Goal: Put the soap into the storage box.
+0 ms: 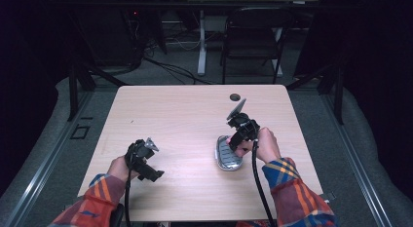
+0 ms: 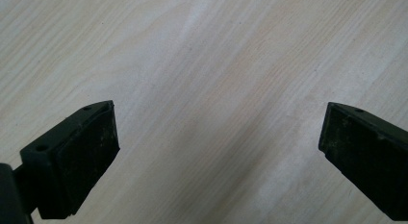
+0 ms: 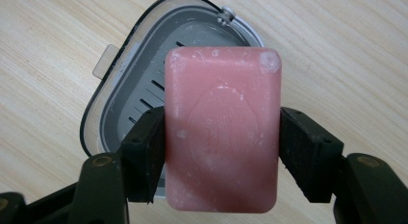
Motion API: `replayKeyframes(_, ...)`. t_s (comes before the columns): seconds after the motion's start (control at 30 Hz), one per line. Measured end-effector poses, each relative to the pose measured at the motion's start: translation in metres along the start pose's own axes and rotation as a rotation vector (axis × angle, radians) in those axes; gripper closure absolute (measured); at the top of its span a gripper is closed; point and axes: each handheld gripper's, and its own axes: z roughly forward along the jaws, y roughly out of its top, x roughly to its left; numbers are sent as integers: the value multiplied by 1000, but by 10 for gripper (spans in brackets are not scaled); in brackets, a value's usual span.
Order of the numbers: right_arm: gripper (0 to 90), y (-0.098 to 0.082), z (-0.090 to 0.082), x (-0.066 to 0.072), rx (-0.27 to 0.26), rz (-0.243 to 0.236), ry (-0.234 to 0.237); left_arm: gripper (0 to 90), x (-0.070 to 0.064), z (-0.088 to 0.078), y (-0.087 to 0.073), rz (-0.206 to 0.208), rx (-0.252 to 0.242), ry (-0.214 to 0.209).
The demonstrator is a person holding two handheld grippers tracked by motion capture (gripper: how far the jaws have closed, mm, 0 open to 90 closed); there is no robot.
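- Gripping a pink rectangular bar of soap [image 3: 222, 132] by its long sides, the right gripper [image 3: 222, 152] holds it above a grey slotted plastic soap dish [image 3: 139, 89] at upper left of its own view.
- Right of centre in the high view, that dish [image 1: 227, 154] lies on the pale wooden table [image 1: 185, 115].
- At lower left, the left gripper [image 1: 146, 161] hovers, jaws wide apart over bare wood.
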Motion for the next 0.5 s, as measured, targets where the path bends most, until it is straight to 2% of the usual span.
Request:
replayKeyframes(0.07, 368, 1, 1, 1, 1, -3, -5, 2, 0, 0, 0, 1, 1, 0)
replayKeyframes(0.1, 368, 1, 3, 3, -9, 10, -6, 2, 0, 0, 0, 1, 1, 0)
replayKeyframes(0.2, 368, 5, 4, 5, 15, -6, -16, 2, 0, 0, 0, 3, 0, -1)
replayKeyframes(0.23, 368, 6, 5, 7, 3, -1, -16, 2, 0, 0, 0, 1, 1, -1)
replayKeyframes(0.27, 368, 7, 5, 8, 21, -10, -25, 2, 0, 0, 0, 3, -1, 1)
replayKeyframes(0.3, 368, 9, 8, 11, 17, -4, -42, 2, 0, 0, 0, 3, -2, 0)
replayKeyframes(0.47, 367, 11, 12, 14, 30, 3, -53, 2, 0, 0, 0, 4, -1, -1)
replayKeyframes(0.5, 367, 12, 14, 15, 31, 18, -62, 2, 0, 0, 0, 4, -1, -1)
